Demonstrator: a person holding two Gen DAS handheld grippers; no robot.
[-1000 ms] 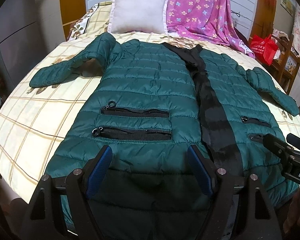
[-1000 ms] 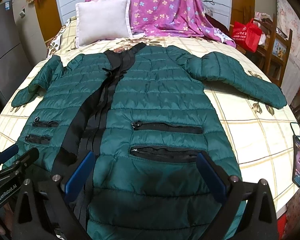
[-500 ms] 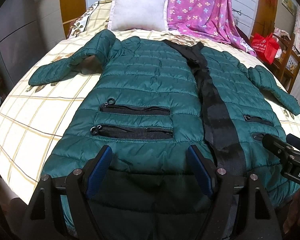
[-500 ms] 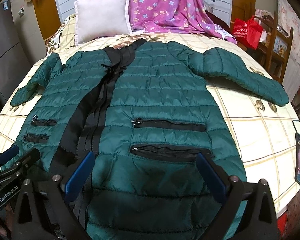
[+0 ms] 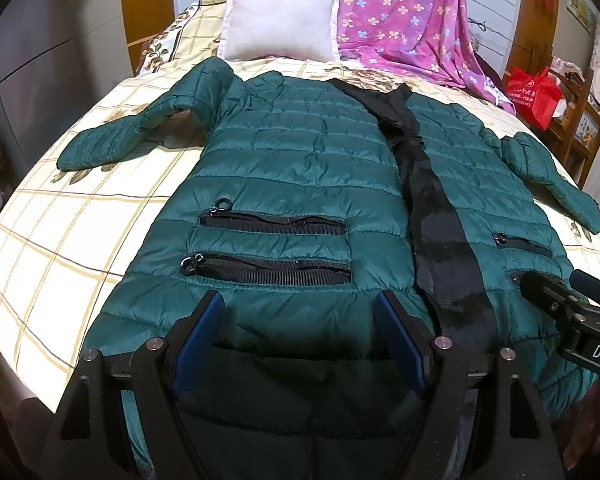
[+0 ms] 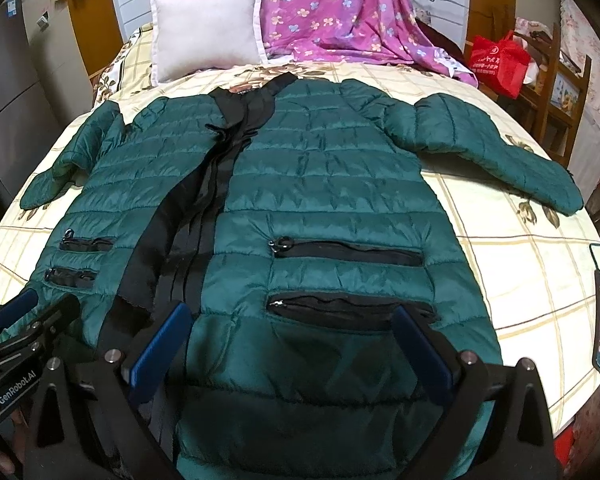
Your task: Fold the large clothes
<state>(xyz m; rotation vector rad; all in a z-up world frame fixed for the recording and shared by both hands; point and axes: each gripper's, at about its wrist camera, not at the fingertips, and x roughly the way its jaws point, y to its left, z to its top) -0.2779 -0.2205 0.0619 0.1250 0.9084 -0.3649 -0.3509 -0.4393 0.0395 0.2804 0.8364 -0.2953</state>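
Lying flat, front up, on the checked bedsheet (image 5: pixel 60 240), the green jacket (image 5: pixel 300 168) has its collar at 12 o'clock and both sleeves spread out. Left gripper (image 5: pixel 300 344) hovers over the hem at 6 o'clock, fingers spread wide, holding nothing. Right gripper (image 6: pixel 288 348) likewise spread above the hem. White pillow (image 6: pixel 208 32) and pink blanket (image 6: pixel 332 12) sit beyond the collar.

A dark green quilted puffer coat (image 5: pixel 300 168) lies flat, front up, on the bed, sleeves spread outward, black placket closed down the middle, zip pockets near the hem.
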